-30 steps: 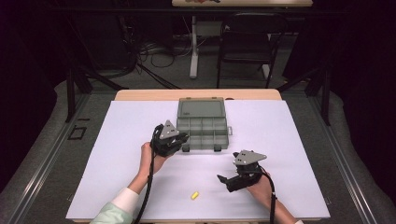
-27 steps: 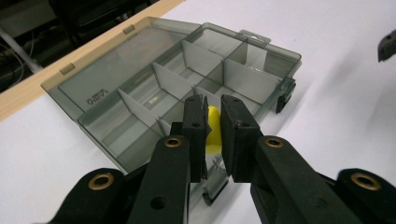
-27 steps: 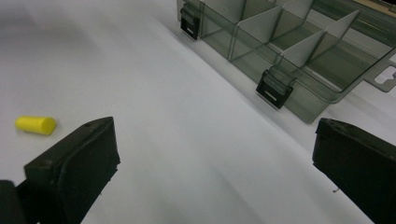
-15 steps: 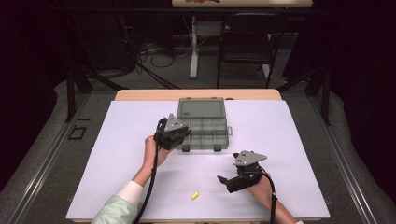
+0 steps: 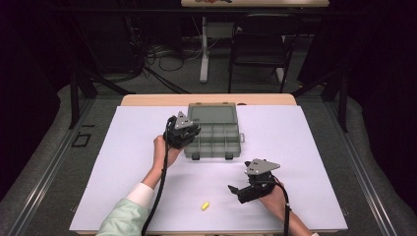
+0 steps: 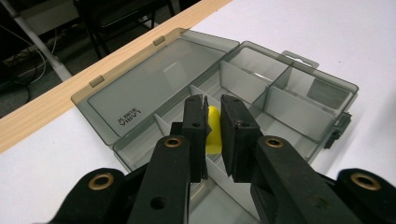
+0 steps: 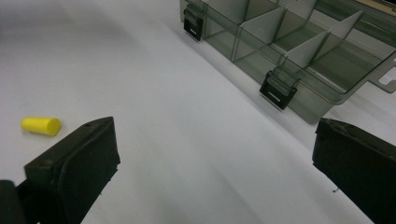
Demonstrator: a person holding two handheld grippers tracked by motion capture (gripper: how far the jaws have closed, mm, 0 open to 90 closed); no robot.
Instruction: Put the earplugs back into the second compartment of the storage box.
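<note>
right gripper (image 7: 215, 158) jaws wide apart above white table (image 7: 187, 116); yellow plug (image 7: 41, 125) lying left; compartment box (image 7: 289, 42) beyond, open

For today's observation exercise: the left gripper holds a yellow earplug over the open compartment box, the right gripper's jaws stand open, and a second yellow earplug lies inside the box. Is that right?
One detail is wrong. The second yellow earplug lies on the white table cover, not in the compartment box; the high view shows it near the right gripper. The left gripper does hold a yellow earplug over the box.
</note>
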